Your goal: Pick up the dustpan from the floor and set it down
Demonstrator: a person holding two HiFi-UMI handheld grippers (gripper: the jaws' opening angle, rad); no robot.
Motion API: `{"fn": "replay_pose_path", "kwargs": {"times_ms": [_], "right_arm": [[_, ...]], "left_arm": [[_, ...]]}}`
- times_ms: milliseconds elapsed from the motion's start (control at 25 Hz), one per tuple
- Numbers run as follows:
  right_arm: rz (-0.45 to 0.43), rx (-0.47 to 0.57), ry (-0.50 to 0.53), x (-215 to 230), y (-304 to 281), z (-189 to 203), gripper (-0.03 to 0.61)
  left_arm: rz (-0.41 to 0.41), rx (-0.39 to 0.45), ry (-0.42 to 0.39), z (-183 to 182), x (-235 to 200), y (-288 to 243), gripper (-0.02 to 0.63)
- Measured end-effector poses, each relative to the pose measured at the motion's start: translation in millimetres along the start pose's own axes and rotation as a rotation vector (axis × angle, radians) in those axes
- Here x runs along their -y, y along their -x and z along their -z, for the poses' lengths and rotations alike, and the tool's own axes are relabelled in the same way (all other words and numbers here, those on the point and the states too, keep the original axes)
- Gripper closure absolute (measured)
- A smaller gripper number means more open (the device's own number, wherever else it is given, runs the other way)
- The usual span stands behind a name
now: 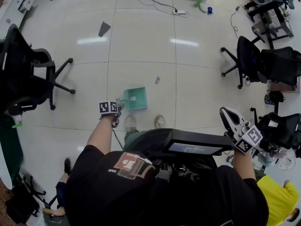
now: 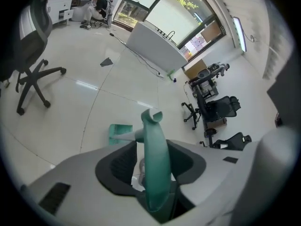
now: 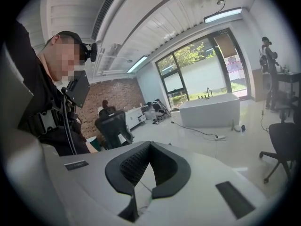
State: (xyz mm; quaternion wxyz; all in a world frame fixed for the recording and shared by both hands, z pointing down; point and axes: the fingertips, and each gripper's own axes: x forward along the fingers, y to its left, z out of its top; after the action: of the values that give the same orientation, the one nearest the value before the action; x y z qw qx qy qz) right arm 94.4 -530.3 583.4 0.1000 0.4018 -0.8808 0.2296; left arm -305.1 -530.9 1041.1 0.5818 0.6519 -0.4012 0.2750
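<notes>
Teal dustpan handle (image 2: 155,173) fills the near foreground of the left gripper view, running up between the jaws of the left claw (image 2: 154,149). The claw is about half-wide around it. The right pad looks to be against the handle, with a sliver of gap on the left pad side, so by the look of it this is not a firm clamp. The dustpan's tray (image 1: 135,98) is flat on the floor (image 1: 141,46), just beyond the left claw and just ahead of the person's shoes (image 1: 160,122).

Right claw (image 3: 148,166) is out at the right, well apart from the dustpan. Its jaws are slightly apart with nothing between them.

Further out there is a small bit of debris (image 1: 157,80) on the floor past the tray, and an office chair (image 1: 28,74) at far left.

Risks, as I judge them:
- If the lift starts before both pads bite, the smooth, rounded handle could slide or twist in the jaws, and the tray would drop back or hang crooked.
- The tray's weight sits far from the grip, so it could swing on the lift and clip the shoes.
- A one-sided hold means the handle could roll, so the tray might land tilted or tip over at set-down.
- The right claw is too far off to steady anything.
</notes>
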Motion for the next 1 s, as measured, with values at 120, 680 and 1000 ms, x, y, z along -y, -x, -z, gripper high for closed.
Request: {"fn": "replay_pose_path", "kwargs": {"times_ms": [120,680,1000], "right_arm": [[0.000,-0.001,-0.007,4,-1,-2,0.569],[-0.146,0.127,-0.002,-49,25,-42,0.569],[-0.227,0.222,0.020,-68,65,-70,0.569]], "left_arm": [[0.062,0.014,0.002,-9,20,-5,0.531],[0.479,0.251,0.107,-15,217,182,0.592],[0.540,0.361,0.085,3,292,276,0.595]]}}
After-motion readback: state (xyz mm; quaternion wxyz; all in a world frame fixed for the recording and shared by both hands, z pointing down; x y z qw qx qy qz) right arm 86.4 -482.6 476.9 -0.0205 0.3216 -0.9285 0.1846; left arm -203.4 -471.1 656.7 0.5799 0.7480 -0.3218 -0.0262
